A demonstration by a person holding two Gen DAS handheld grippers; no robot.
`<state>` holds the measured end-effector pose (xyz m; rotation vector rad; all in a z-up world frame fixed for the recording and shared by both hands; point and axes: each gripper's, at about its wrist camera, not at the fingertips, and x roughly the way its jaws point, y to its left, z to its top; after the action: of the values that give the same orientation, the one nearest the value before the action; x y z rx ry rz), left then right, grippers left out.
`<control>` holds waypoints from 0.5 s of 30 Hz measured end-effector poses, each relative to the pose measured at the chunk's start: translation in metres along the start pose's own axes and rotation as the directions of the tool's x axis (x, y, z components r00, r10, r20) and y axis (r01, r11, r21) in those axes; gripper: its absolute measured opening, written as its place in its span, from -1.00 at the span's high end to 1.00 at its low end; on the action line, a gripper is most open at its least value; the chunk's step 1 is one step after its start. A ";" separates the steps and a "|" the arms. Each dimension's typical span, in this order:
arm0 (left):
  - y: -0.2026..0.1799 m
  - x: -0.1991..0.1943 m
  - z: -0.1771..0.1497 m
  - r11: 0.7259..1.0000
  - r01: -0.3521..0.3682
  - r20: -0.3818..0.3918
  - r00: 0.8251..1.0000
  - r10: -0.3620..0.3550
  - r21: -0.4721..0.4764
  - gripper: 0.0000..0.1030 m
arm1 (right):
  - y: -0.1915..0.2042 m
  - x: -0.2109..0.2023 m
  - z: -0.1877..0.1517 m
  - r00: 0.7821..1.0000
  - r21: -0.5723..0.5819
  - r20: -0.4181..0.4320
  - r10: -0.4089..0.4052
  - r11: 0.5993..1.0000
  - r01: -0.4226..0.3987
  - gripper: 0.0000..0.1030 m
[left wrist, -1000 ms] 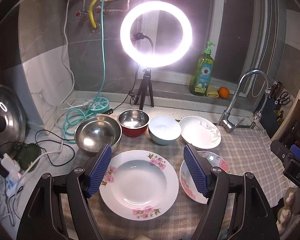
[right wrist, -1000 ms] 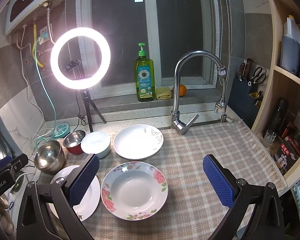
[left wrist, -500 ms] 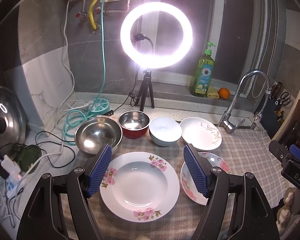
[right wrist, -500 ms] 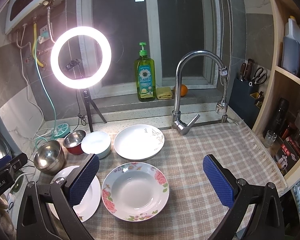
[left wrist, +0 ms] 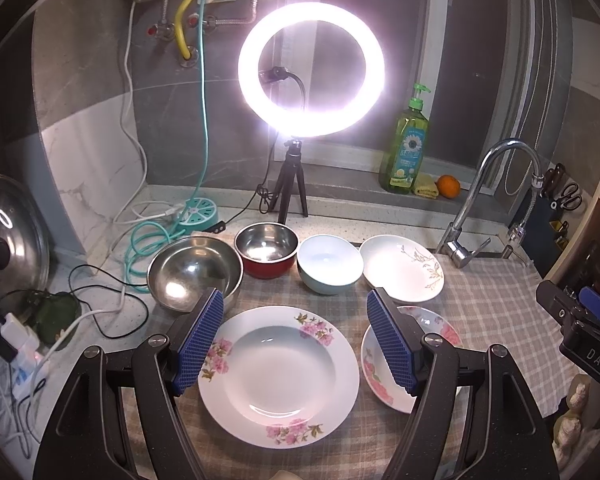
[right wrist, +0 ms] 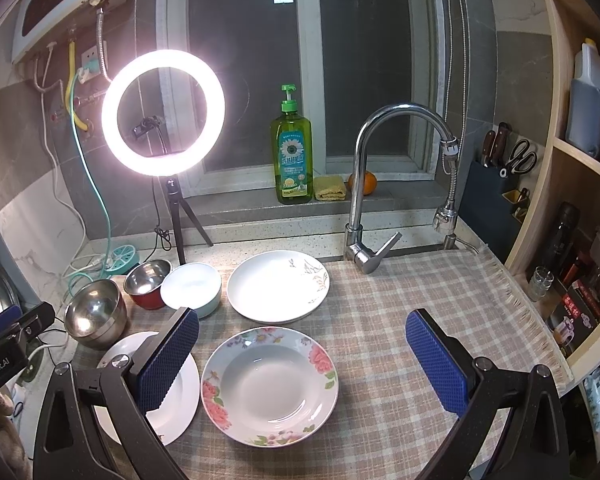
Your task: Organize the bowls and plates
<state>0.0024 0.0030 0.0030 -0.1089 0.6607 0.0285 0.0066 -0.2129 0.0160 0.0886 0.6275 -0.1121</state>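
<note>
Hovering above the checked cloth (right wrist: 400, 304), we have both grippers spread wide and holding nothing. Our left gripper (left wrist: 296, 340) frames the pink plate (left wrist: 278, 376), its pads well clear of the rim on either side. Our right gripper (right wrist: 300, 364) hangs over the rose plate (right wrist: 270, 386), with its right pad far out over bare cloth.

Nothing looks sorted yet, as far as we can judge. All six dishes lie singly, none stacked or nested. Seen from the left wrist, with the pink plate as the dial's centre: the steel bowl (left wrist: 194, 272) sits at 10 o'clock, half off the cloth's edge; the red bowl (left wrist: 266, 250) at 12; the blue bowl (left wrist: 330, 264) at 1; the leaf plate (left wrist: 402, 268) at 2; the rose plate at 3, just beside the pink one and partly hidden by our right pad in that view.

We read the job as barely begun: three plates to pile and three bowls to nest. The pink plate seems the likely first pick, since the left jaws already straddle it, though a flat plate on cloth gives us little edge to catch. Behind the row stand the ring light (left wrist: 312, 70) at 12 and the tap (right wrist: 384, 184) further right, both near enough to mind when we lift.
</note>
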 end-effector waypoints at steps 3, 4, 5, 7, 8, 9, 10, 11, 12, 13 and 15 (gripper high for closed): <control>0.000 0.000 0.000 1.000 0.000 -0.001 1.000 0.000 0.000 -0.44 | 0.000 0.000 -0.001 1.000 0.001 0.000 -0.001 1.000 0.001 -0.99; 0.000 0.001 0.001 1.000 0.001 -0.002 1.000 -0.001 0.000 -0.44 | 0.000 0.000 0.000 1.000 0.001 0.000 -0.003 1.000 0.003 -0.99; -0.001 0.001 0.000 1.000 0.002 -0.003 1.000 -0.002 -0.001 -0.44 | -0.001 0.001 0.001 1.000 0.000 -0.001 -0.002 1.000 0.002 -0.99; -0.002 0.002 0.001 1.000 0.002 -0.004 1.000 -0.002 0.001 -0.44 | -0.002 0.002 0.002 1.000 0.000 -0.001 -0.005 1.000 0.005 -0.99; -0.002 0.002 0.001 1.000 0.002 -0.003 1.000 -0.002 0.003 -0.44 | -0.003 0.002 0.002 1.000 0.000 0.000 -0.005 1.000 0.005 -0.99; -0.003 0.002 0.001 1.000 0.003 -0.003 1.000 -0.003 0.002 -0.44 | -0.003 0.002 0.002 1.000 0.000 0.000 -0.006 1.000 0.006 -0.99; -0.003 0.003 0.001 1.000 0.004 -0.002 1.000 -0.004 0.003 -0.44 | -0.003 0.003 0.003 1.000 -0.001 -0.001 -0.006 1.000 0.006 -0.99; -0.004 0.003 0.001 1.000 0.005 -0.002 1.000 -0.005 0.004 -0.44 | -0.003 0.002 0.002 1.000 -0.001 -0.001 -0.004 1.000 0.004 -0.99; -0.004 0.003 0.001 1.000 0.006 -0.001 1.000 -0.006 0.004 -0.44 | -0.003 0.002 0.002 1.000 0.000 -0.002 -0.004 1.000 0.004 -0.99; -0.005 0.004 0.001 1.000 0.006 -0.001 1.000 -0.006 0.005 -0.44 | -0.003 0.003 0.002 1.000 0.001 -0.003 -0.005 1.000 0.005 -0.99; -0.005 0.004 0.001 1.000 0.005 -0.002 1.000 -0.005 0.005 -0.44 | -0.004 0.002 0.001 1.000 0.000 -0.001 -0.004 1.000 0.004 -0.99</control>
<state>0.0060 -0.0017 0.0019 -0.1059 0.6624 0.0218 0.0085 -0.2167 0.0158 0.0874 0.6289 -0.1162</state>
